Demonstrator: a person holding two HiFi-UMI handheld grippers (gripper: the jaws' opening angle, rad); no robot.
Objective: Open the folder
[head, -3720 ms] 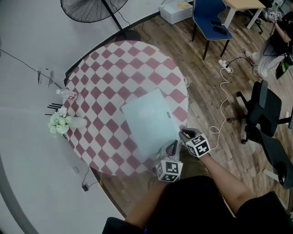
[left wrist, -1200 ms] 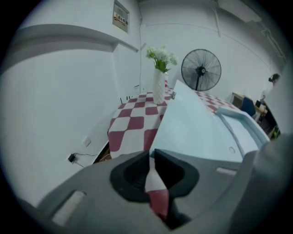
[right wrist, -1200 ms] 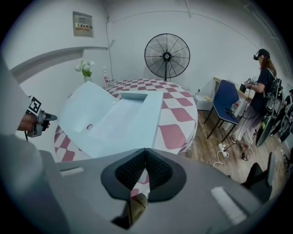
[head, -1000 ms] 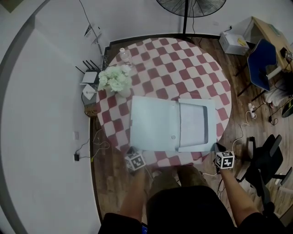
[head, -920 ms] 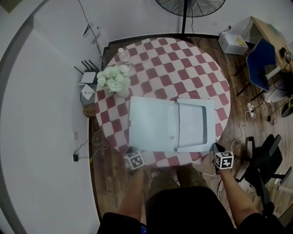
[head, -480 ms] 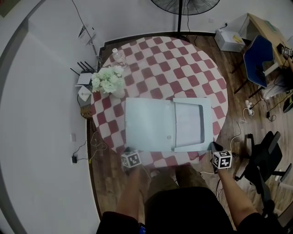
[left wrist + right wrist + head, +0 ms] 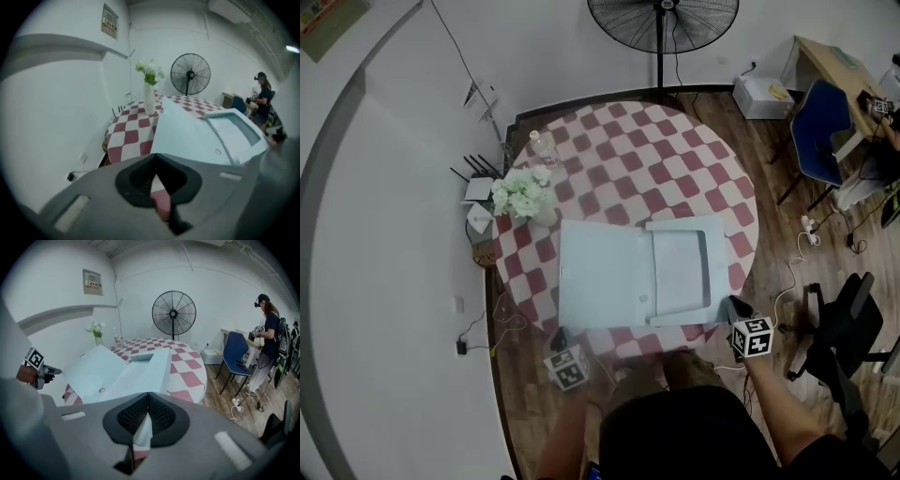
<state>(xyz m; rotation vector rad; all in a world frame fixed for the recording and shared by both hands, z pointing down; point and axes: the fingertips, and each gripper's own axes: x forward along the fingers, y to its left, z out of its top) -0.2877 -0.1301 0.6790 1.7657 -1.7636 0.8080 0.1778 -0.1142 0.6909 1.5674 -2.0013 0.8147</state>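
The pale blue folder [image 7: 605,277] lies open on the round checked table [image 7: 675,159], its cover flat to the left and its tray half [image 7: 680,272] to the right. My left gripper [image 7: 555,337] hangs shut and empty just off the table's near edge, left of the folder's corner. My right gripper [image 7: 733,305] stands by the folder's near right corner, its jaws meeting at the tip with nothing between them. In the left gripper view the folder [image 7: 187,131] spreads beyond the closed tips [image 7: 155,157]. The right gripper view shows the folder [image 7: 126,369] past its tips [image 7: 148,394].
A vase of white flowers [image 7: 522,194] and a small bottle [image 7: 542,145] stand at the table's far left. A floor fan [image 7: 661,23] is behind the table. A blue chair [image 7: 820,141] and a black office chair [image 7: 848,328] stand right. A person [image 7: 267,333] stands beyond.
Earlier the folder lay closed with both grippers at its near corner; it has been open over the last second. Both grippers have drawn back from the table edge and risen.
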